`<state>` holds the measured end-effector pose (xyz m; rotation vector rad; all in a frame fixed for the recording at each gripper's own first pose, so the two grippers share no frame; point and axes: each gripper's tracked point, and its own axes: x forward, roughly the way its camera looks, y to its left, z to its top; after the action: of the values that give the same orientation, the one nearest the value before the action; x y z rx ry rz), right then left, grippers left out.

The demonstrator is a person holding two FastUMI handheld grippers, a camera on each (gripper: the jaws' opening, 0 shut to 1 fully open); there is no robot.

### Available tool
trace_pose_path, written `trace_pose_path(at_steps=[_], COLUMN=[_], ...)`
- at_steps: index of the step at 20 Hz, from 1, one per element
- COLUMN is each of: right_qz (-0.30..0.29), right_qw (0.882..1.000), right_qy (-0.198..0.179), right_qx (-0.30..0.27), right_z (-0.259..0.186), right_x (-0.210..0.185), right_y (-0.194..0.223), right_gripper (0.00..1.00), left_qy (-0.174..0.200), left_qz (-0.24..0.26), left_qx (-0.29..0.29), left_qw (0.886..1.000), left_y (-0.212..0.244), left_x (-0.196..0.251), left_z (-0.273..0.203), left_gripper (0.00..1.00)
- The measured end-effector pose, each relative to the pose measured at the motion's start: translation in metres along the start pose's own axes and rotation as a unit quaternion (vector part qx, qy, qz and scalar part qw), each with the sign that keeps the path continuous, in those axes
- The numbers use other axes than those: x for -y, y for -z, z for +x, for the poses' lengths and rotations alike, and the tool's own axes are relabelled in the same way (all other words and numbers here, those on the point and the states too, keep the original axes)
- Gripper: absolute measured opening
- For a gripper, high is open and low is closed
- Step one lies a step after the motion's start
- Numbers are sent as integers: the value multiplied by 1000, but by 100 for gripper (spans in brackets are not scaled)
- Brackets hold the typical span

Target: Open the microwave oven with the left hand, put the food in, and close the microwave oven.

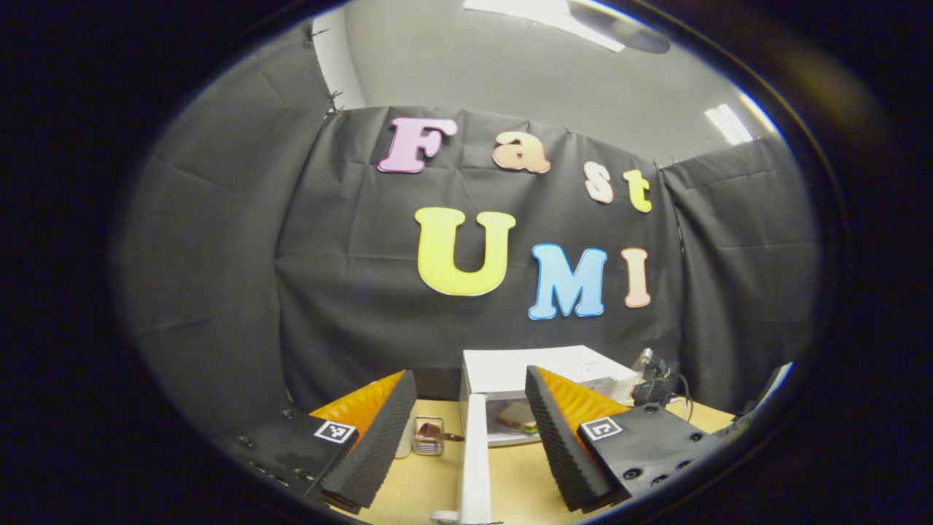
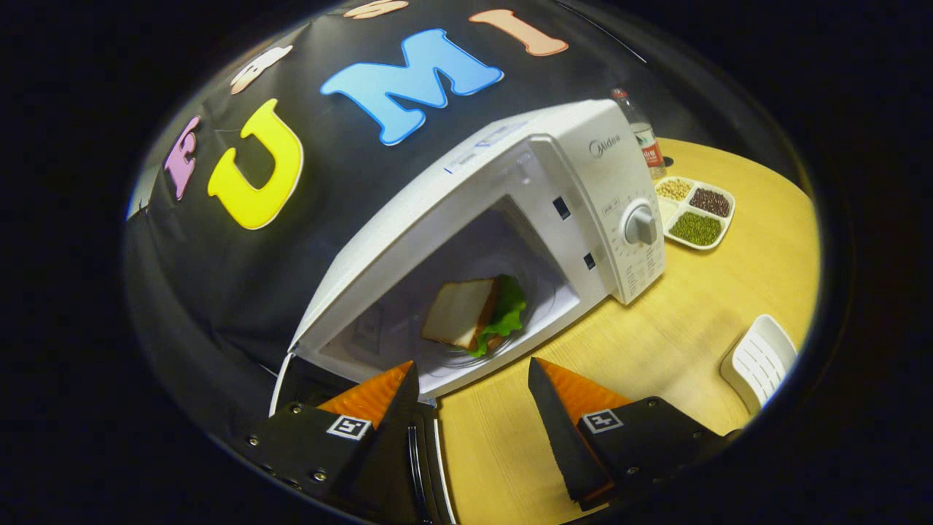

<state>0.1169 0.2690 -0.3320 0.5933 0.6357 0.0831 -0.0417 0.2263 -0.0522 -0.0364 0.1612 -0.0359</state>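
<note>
Inside the open microwave oven lies the sandwich, at twelve o'clock from the spread, empty right claw. Left claw, also spread, straddles the door's edge.

One microwave oven, door open. One sandwich inside it. One bottle beyond the oven. One divided tray, right of the oven from the right gripper, holding three kinds of beans. One white rack on the surface. One left gripper.
</note>
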Motion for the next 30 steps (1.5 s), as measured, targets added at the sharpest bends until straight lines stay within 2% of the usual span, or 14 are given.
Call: trace_pose_path(at_steps=[5,8,11,14,16,17,25,27,28,29,30], right_qz=[-101,-184,-238,-254,-258,-259,-265,-264,-264,-264,-264], right_qw=[993,977,959,948,944,943,935,934,934,934,933], right_qy=[-14,-9,-12,-17,-14,-13,-20,-15,-13,-13,-13], right_qx=[52,105,151,193,208,210,237,240,242,242,242], right_z=[-71,-119,-166,-205,-224,-231,-250,-250,-250,-251,-252], right_x=[-6,-6,-12,-19,-16,-17,-22,-22,-22,-22,-23], right_y=[-37,-74,-105,-130,-138,-140,-150,-152,-153,-152,-151], right_gripper=[89,89,89,89,99,99,99,99,99,99,99], left_qy=[24,24,20,13,2,-5,-46,-46,-44,-67,-76], left_qz=[-30,-20,-14,-10,-6,-4,8,11,10,16,9], left_qx=[-12,-16,-19,-22,-28,-32,-85,-104,-117,-125,-138], left_qw=[999,999,1000,1000,1000,999,995,993,992,990,987], left_y=[14,17,21,22,26,31,72,86,94,104,114], left_x=[25,35,46,51,47,44,-5,-18,-24,-43,-56], left_z=[18,22,19,12,7,5,-38,-51,-59,-67,-80], left_gripper=[96,97,96,97,97,97,96,86,73,64,35])
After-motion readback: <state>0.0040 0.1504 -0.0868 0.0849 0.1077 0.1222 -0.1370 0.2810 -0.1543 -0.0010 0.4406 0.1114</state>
